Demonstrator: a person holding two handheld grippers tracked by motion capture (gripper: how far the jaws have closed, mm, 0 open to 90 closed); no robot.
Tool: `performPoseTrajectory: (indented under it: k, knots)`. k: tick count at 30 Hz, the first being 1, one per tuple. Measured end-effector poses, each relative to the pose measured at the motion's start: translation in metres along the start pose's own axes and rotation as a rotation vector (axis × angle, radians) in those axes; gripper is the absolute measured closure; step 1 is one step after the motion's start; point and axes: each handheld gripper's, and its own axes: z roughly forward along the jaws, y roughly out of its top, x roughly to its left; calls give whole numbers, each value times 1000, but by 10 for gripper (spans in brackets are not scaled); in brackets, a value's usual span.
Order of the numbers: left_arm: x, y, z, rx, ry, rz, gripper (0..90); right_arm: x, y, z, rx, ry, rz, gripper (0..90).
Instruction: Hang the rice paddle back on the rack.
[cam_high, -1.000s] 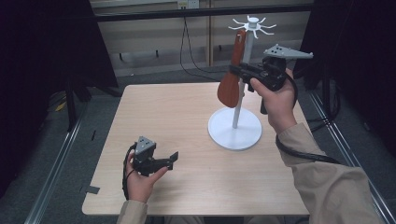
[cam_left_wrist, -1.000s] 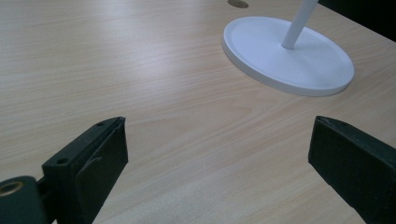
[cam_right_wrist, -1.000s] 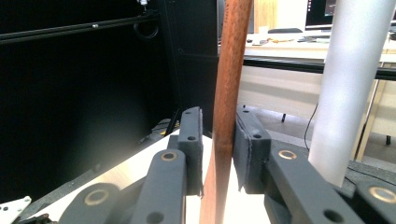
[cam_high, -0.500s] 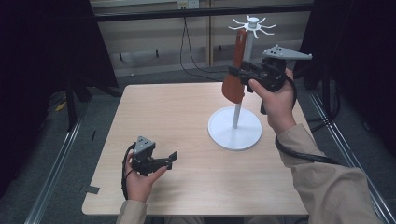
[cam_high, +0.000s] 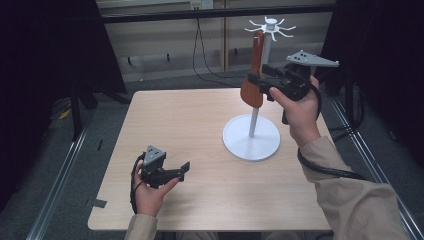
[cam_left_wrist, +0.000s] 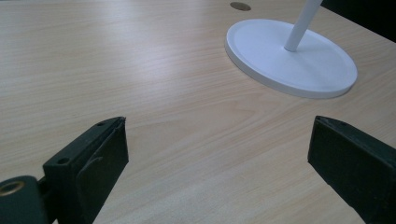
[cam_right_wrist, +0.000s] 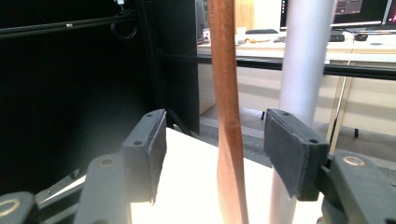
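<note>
On the white stand (cam_high: 251, 142), a wooden spatula (cam_high: 253, 75) hangs upright beside the pole. The right gripper (cam_high: 256, 81) has just been opening, its jaws either side of the spatula without pressing it. The left gripper (cam_high: 183, 170) rests wide open and empty on the table (cam_high: 190, 120).

Nothing to read here: no lettering, label, brand mark or number shows on the table (cam_high: 200, 125), the white stand (cam_high: 251, 145) or the wooden utensil (cam_high: 254, 75). Distant monitors are too blurred.
</note>
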Motion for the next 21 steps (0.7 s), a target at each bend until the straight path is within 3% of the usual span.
performPoseTrajectory:
  k: [10,21]
  knots:
    - [0,-1,0,4,2,6,50,-1,-7,-10,9,4,-14,282]
    - [1,-4,-4,7,11,0,50,3,-23,-19,16,52,-25,220]
